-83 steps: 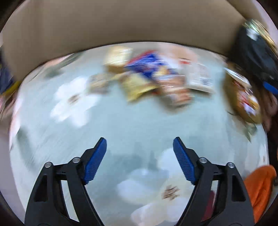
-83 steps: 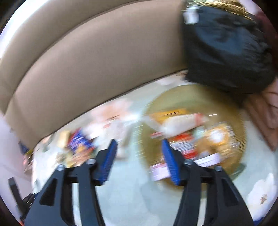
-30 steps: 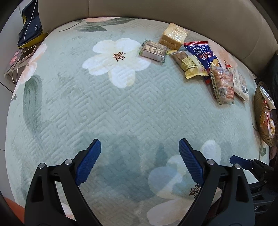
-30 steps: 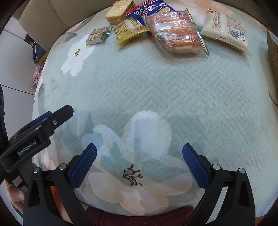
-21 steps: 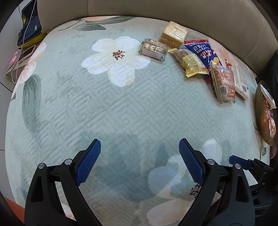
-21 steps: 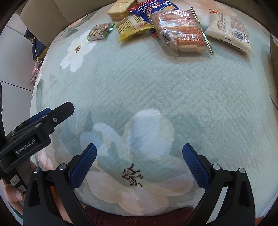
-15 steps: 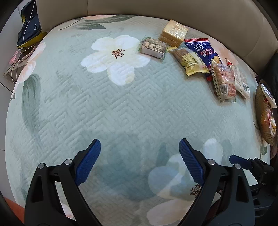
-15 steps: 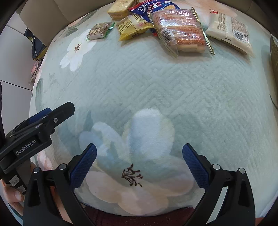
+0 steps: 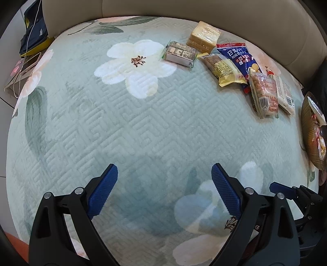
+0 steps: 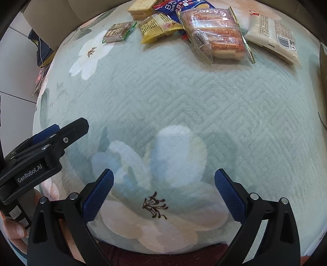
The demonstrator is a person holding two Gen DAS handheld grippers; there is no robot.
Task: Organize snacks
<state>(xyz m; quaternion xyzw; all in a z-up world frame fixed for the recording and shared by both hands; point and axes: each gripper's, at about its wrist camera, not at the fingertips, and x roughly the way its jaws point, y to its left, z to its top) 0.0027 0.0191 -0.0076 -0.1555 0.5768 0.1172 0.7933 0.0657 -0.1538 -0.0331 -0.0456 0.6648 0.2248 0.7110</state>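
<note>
Left gripper point(image 9: 164, 184): jaws spread wide, nothing between them; it hovers over bare quilt near the front edge. In the right wrist view its black body juts in from the left edge, with a hand point(image 10: 14, 227) around the handle below it.
Right gripper point(image 10: 163, 189): jaws spread wide, nothing held; it hangs over a big white flower at the quilt's front edge. Its blue tip pokes into the left wrist view at the lower right.
Quilt point(image 9: 143, 126): pale green, maze-stitched, printed with white flowers; it covers a cushioned seat with a beige backrest point(image 9: 204, 10) behind.
Snacks: six packets in a loose row along the far side of the quilt, well apart from both grippers.
Cracker stack point(image 9: 204, 36): clear-wrapped, farthest back, just beside the backrest.
Green-edged pack point(image 9: 179, 54): to the left of the row, next to a white flower.
Yellow bag point(image 9: 224, 68): lies partly on the blue bag.
Blue bag point(image 9: 238, 56): under the yellow bag and the orange pack's end.
Orange pack point(image 10: 216, 33): clear wrap with gold edges, right of the yellow bag.
White pack point(image 10: 273, 32): barcode showing, rightmost of the row, just beside the orange pack.
Basket point(image 9: 306, 131): brown, round, at the quilt's right edge, with several wrapped snacks inside.
Left margin: dark fabric with yellow trim point(image 9: 33, 30) and a white cord, off the quilt.
</note>
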